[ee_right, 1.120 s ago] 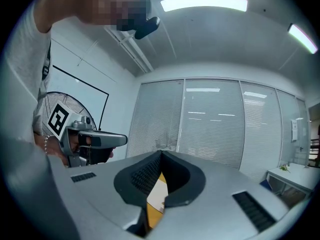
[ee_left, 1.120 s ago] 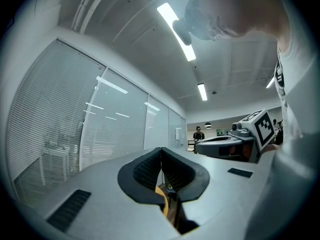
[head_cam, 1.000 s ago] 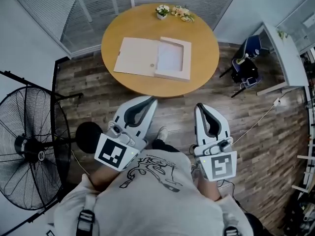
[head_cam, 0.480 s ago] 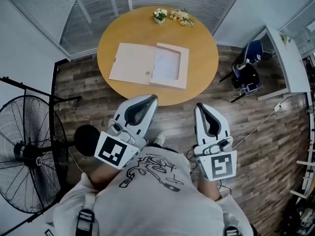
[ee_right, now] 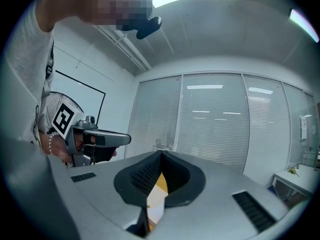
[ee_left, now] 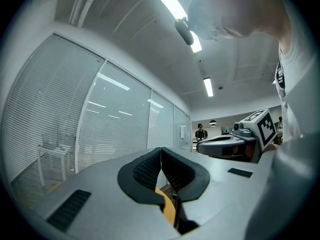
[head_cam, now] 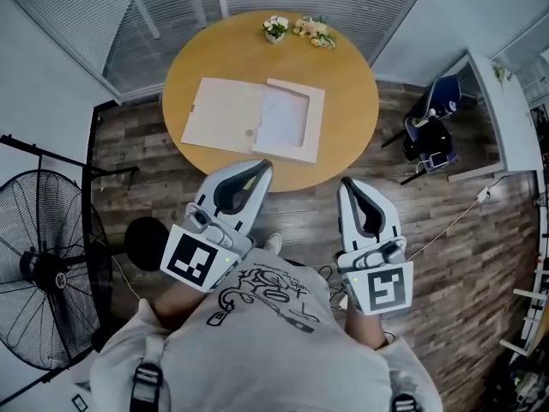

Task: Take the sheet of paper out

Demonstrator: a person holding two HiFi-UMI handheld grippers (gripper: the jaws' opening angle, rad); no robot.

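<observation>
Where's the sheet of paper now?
Head view, upper centre: the sheet of paper lies in the right half of the open folder on the round table, ahead of the left gripper.

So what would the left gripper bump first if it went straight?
Probably the near edge of the round table, then the open folder on it. Height is hard to judge, so the left gripper might pass above them.

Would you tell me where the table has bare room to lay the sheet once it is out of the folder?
The widest bare patch is the table right of the open folder, out to the rim. Another lies between the folder and the flowers. Crowded: the folder nearly reaches the left and near rims.
</observation>
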